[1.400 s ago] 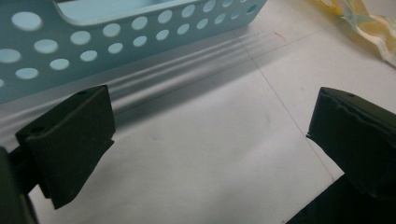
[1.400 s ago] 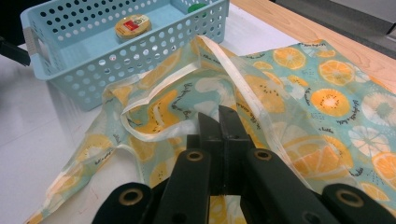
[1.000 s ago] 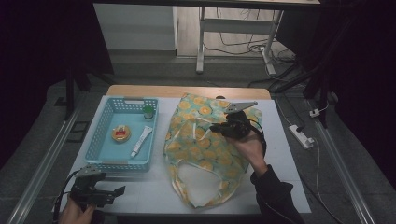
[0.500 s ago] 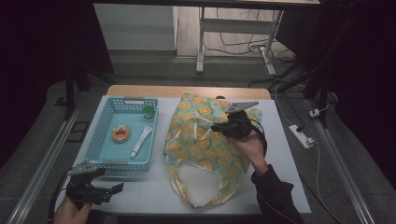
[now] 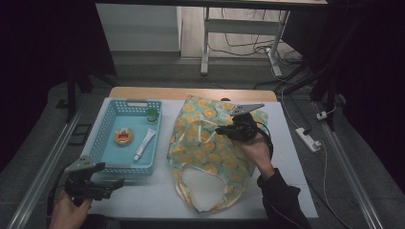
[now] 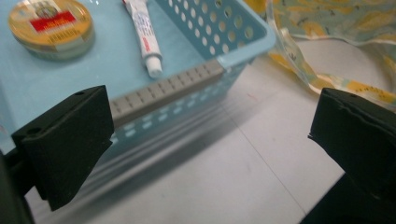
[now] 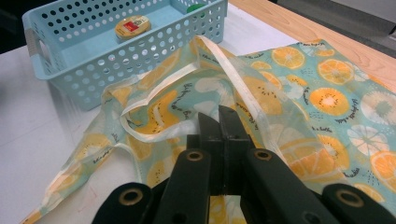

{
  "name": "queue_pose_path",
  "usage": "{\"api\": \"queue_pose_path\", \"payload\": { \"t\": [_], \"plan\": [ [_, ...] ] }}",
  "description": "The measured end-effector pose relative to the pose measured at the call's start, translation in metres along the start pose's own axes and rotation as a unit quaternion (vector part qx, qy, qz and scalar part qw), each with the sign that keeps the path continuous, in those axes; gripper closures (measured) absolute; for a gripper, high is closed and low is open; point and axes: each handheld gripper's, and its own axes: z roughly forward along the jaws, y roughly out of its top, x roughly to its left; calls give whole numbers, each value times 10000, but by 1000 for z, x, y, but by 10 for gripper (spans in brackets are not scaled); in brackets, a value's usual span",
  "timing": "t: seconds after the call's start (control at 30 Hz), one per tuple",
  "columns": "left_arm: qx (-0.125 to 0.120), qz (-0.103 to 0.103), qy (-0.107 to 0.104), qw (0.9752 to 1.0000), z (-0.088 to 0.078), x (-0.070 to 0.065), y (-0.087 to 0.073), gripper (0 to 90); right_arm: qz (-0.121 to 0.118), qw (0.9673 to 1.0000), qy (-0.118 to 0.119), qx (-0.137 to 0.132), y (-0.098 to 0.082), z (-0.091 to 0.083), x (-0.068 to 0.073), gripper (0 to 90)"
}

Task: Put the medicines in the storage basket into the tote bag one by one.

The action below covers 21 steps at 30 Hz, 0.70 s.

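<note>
Jaws of the right gripper are sitting pressed together over the fruit-print bag, with a fold of its cloth apparently pinched between the tips; in the right gripper view the tips are meeting just behind a raised, cream-edged strap of the bag. Jaws of the left gripper are standing wide apart with nothing between them, hanging over bare white table just in front of the blue basket.

Seen from the high view, the bag is lying flat on the table, right beside the basket, its long axis running from the near edge toward the far wooden edge. Its mouth is pointing at the person, the handle loop lying open at the near end. The right gripper is resting on the bag's far half.

Inside the basket a white tube is lying lengthwise, cap toward the near wall, next to a round yellow tin, with a green-capped jar sitting in the far corner.
</note>
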Motion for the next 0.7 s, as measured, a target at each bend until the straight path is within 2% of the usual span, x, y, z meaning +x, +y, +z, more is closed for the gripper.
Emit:
{"api": "queue_pose_path", "payload": {
  "t": [0.1, 0.27, 0.7],
  "plan": [
    [-46, 3, 31, 10000, 2, 3, 7, 0, -18, 10000, 3, 4, 0, 0, 0, 900],
    [19, 25, 66, 10000, 10, 8, 18, 0, -15, 10000, 10, 0, 0, 0, 0, 900],
    [30, -115, 90, 9999, 26, 27, 47, 3, -34, 10000, 26, -4, 1, -1, 1, 900]
  ]
}}
